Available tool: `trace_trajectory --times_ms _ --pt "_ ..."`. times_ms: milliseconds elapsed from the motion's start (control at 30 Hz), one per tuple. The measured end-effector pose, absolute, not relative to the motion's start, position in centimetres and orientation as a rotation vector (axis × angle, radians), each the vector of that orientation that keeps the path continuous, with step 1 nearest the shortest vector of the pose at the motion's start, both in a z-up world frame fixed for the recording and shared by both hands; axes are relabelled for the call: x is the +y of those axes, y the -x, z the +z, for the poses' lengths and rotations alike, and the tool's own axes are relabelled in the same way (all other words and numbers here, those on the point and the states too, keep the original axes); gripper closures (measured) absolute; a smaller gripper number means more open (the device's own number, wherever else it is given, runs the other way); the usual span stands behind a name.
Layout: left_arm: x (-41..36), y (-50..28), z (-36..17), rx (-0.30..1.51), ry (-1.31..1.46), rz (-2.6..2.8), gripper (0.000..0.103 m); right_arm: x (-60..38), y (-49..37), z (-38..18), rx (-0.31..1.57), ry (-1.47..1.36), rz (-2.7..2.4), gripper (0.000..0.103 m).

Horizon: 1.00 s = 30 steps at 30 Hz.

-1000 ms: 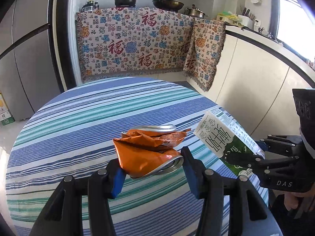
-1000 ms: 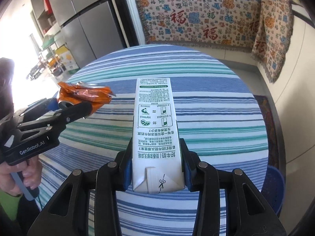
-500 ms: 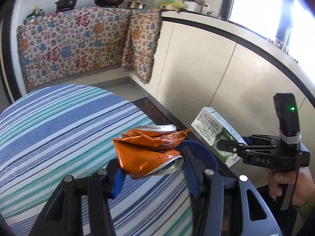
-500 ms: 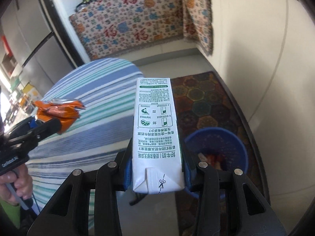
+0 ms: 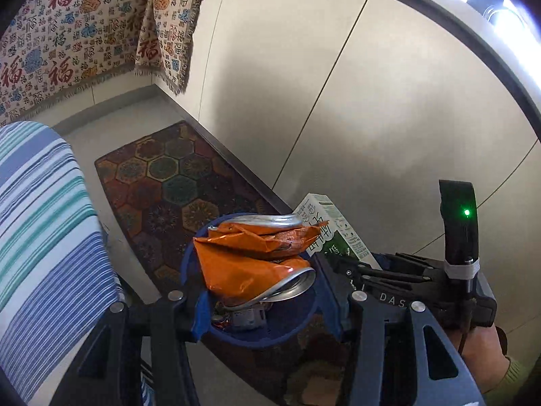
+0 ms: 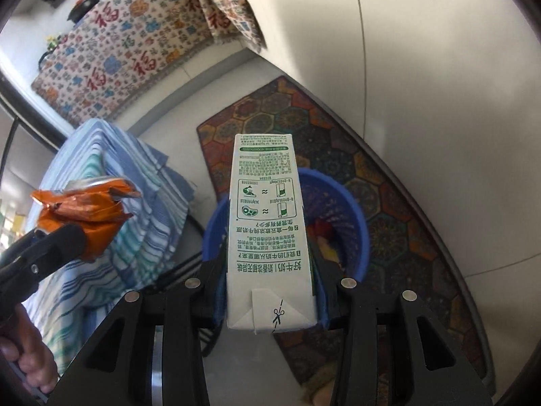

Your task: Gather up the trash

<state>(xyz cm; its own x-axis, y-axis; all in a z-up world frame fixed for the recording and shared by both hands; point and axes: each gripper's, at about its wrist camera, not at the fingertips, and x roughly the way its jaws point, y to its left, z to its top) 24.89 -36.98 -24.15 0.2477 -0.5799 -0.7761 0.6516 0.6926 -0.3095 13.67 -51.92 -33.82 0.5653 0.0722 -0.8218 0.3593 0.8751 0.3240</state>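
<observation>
The blue bin (image 6: 351, 223) stands on the patterned rug (image 6: 399, 209), between the striped table's edge (image 6: 148, 237) and the cabinet wall (image 5: 338, 101), holding mixed trash. Above the bin, the left gripper (image 5: 260, 291) is clamped on a crushed orange can (image 5: 250, 264) and the right gripper (image 6: 270, 304) on a milk carton (image 6: 267, 223).

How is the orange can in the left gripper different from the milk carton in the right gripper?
The orange can is crushed and crumpled; the milk carton keeps its straight box shape. The can is orange with silver ends; the carton is white with green print. Both are clamped between gripper pads, the can in the left gripper, the carton in the right gripper, above the blue bin.
</observation>
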Motion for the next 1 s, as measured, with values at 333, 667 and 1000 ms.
trace_trajectory --times_ms 333,667,1000 --pt "-40.5 -28.0 -26.8 1.080 -0.035 -0.852 0.037 -53.0 -14.5 -37.4 0.905 -0.566 -0.193 0.038" --pt "-38.3 -24.3 -22.4 0.984 -0.096 -0.824 0.024 -54.0 -10.5 -33.4 0.899 -0.585 -0.339 0.000" --pt "-34.0 -16.2 -18.0 0.913 -0.209 -0.801 0.000 -49.2 0.4 -26.4 0.867 -0.397 -0.359 0.000"
